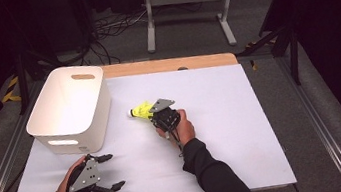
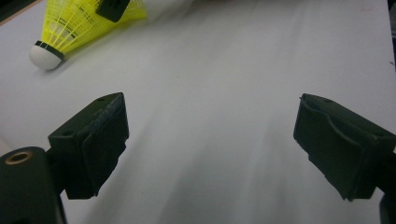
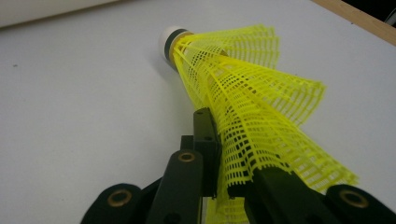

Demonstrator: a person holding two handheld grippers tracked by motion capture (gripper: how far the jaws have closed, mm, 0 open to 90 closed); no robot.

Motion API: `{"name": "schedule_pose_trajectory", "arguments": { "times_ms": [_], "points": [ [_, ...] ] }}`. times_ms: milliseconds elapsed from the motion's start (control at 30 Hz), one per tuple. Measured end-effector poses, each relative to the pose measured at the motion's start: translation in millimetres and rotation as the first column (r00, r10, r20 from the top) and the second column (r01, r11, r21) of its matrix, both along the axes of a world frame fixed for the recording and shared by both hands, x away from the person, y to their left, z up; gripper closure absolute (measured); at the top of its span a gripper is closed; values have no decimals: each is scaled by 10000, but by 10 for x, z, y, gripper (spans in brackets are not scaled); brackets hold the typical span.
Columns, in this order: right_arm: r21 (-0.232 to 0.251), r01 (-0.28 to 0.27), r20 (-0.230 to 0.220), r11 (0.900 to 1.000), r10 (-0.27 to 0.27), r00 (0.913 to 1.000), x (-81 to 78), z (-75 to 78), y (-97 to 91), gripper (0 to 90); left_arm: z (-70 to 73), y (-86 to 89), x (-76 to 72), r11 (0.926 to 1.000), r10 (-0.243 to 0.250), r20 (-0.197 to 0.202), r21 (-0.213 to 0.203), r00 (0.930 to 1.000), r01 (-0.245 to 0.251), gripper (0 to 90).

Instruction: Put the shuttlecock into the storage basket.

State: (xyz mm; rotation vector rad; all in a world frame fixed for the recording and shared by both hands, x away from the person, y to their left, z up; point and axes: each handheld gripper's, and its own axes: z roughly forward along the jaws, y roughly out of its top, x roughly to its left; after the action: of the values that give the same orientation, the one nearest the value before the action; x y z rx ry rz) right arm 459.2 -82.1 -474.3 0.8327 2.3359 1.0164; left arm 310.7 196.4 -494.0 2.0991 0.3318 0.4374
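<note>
Yellow shuttlecock [image 3: 252, 107] skirt is pinched by the right gripper [image 3: 229, 158]; lift gently while the left gripper's [image 1: 111, 171] fingers [image 2: 95, 140] wait apart.

Light falls from overhead onto the white table [image 1: 242, 116], which glows bright while the floor and room beyond its far edge sink into near-black. Shadows are soft and short. The high view is grainy and slightly soft. In the left gripper view the table surface streaks with blur; the yellow shuttlecock [image 3: 247, 107] shows crisp in the right gripper view.
</note>
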Motion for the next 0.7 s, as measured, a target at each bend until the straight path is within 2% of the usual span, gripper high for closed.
{"name": "schedule_pose_trajectory", "arguments": {
  "times_ms": [200, 367, 500, 533, 600, 667, 700],
  "points": [
    [227, -121, -179, 9997, 125, 9998, 8, -1, -55, 869, -1, 1, 8, 10000, 85, -26, -9, 10000, -85, 110],
    [442, -366, -300, 9984, 380, 9988, 12, -1, -54, 783, -2, -2, 6, 10000, 44, -60, -23, 10000, -44, 110],
    [343, -588, -360, 9977, 600, 9975, 12, 14, -59, 670, 2, -6, -3, 10000, 14, -15, 19, 10000, -14, 112],
    [439, -624, -352, 9971, 640, 9973, 13, 22, -66, 610, 4, -4, -3, 10000, 37, -1, 24, 10000, -37, 113],
    [374, -712, -453, 9968, 729, 9963, 10, 30, -65, 579, 4, -3, -5, 10000, 52, -17, -18, 10000, -52, 115],
    [520, -995, -618, 9937, 1027, 9928, -1, 38, -60, 512, 5, -5, -4, 10000, 36, -12, 15, 10000, -36, 115],
    [443, -1106, -677, 9929, 1135, 9912, -6, 42, -47, 478, 5, -7, -5, 10000, 24, -19, 29, 10000, -24, 116]
  ]
}}
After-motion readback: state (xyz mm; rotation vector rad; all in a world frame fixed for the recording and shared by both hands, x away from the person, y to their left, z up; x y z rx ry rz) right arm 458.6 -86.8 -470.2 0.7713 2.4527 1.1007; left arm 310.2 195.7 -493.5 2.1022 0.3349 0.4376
